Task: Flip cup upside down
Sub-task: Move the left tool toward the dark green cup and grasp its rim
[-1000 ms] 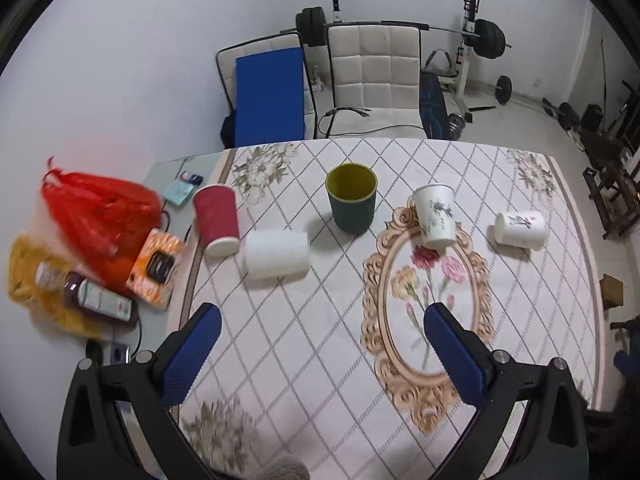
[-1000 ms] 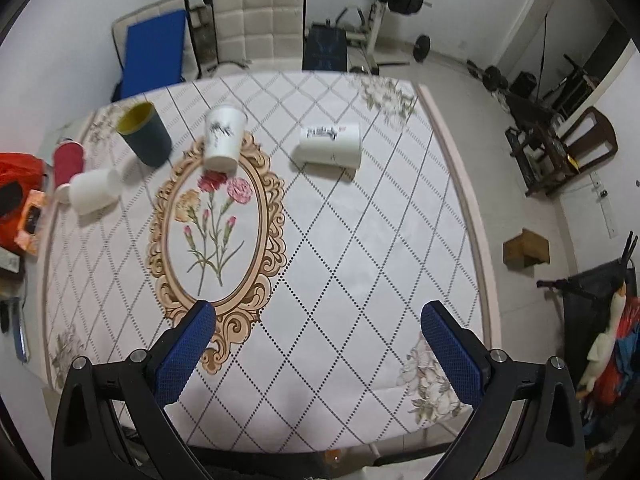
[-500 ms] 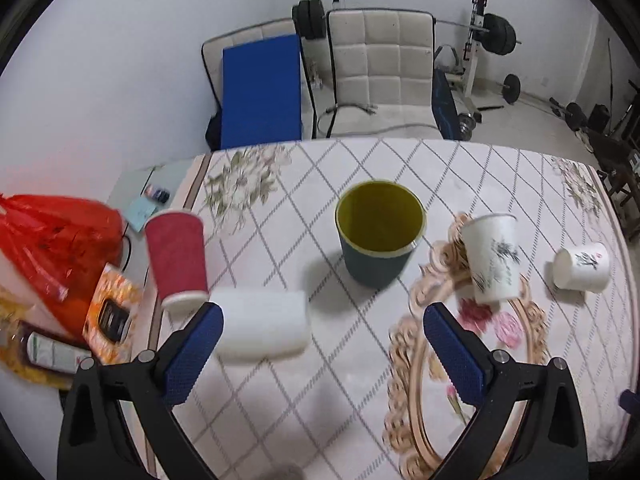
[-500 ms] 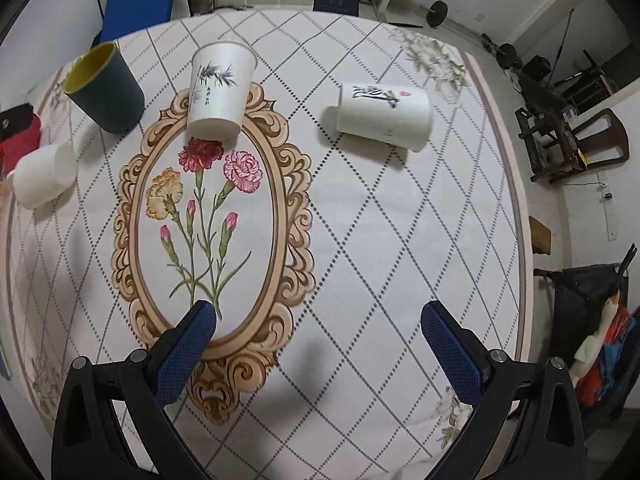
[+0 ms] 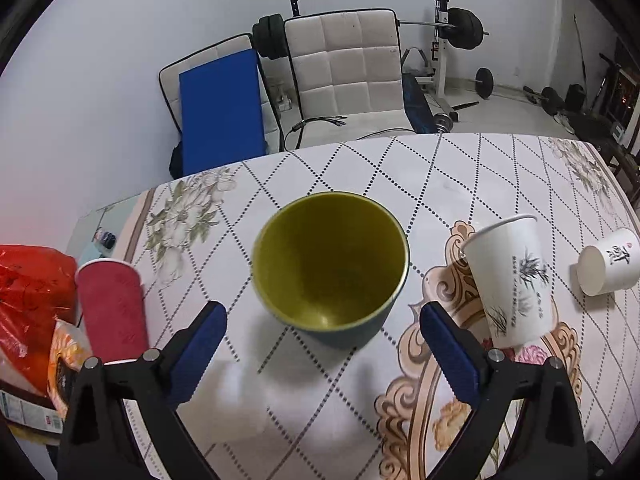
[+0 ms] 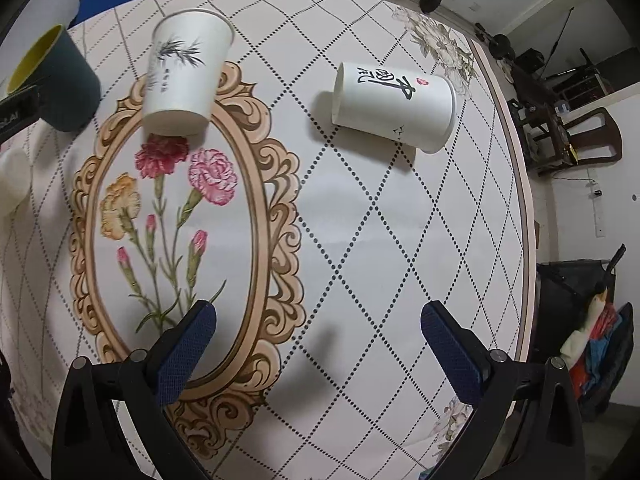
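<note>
My left claw (image 5: 320, 340) was open just short of the upright dark-teal, yellow-lined plastic cup (image 5: 332, 268); looked light, rigid, slick, so I'd grip mid-wall.

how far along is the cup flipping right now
Early stage. Done: nothing is flipped yet; the green cup stands mouth up on the table. In hand: the left gripper is lined up on that cup with jaws wide open, not touching it. The right gripper is open and empty over the tablecloth. Left: close on the cup, lift, turn it over and set it down on its rim.
</note>
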`<move>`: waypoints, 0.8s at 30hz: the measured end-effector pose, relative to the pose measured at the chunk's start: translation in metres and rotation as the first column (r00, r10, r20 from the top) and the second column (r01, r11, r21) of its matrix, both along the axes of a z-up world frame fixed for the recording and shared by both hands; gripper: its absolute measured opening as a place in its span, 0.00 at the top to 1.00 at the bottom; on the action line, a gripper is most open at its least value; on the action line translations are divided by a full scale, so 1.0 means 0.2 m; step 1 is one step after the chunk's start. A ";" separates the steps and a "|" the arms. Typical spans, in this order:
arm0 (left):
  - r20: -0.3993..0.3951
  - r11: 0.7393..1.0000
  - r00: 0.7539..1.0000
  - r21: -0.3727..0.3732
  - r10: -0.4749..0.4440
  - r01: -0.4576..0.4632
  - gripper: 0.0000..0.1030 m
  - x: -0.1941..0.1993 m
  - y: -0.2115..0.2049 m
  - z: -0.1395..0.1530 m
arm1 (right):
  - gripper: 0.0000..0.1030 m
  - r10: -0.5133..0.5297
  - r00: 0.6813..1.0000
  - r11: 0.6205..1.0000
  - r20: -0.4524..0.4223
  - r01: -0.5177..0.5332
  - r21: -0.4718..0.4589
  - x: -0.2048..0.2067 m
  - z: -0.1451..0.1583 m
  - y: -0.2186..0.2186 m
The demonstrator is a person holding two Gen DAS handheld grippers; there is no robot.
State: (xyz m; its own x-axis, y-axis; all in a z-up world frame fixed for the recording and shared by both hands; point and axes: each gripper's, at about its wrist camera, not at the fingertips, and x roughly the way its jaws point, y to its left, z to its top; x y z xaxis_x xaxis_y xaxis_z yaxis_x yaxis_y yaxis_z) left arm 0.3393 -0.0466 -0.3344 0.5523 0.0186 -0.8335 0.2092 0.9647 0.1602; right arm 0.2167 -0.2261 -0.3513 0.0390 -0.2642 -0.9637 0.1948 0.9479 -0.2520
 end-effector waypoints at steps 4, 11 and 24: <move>-0.019 1.000 1.000 -0.012 0.011 -0.012 0.04 0.06 -0.01 -0.06 | 0.00 -0.008 1.000 1.000 -0.007 0.008 -0.003 0.02 -0.01 -0.01; -0.027 0.999 0.999 -0.042 0.017 -0.019 0.04 0.14 -0.03 -0.10 | 0.00 -0.013 1.000 1.000 -0.009 0.013 0.001 0.06 -0.02 -0.01; -0.036 0.995 0.998 -0.092 0.046 -0.049 0.34 0.20 -0.01 -0.16 | 0.00 -0.024 1.000 1.000 0.007 0.024 0.002 0.09 0.02 -0.04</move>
State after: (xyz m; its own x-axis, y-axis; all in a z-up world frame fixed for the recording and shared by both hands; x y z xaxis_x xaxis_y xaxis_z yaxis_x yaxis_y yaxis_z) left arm 0.3791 -0.0493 -0.3656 0.5243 -0.0336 -0.8509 0.1663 0.9840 0.0636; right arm 0.2352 -0.2334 -0.3478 0.0395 -0.2629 -0.9640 0.2198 0.9434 -0.2482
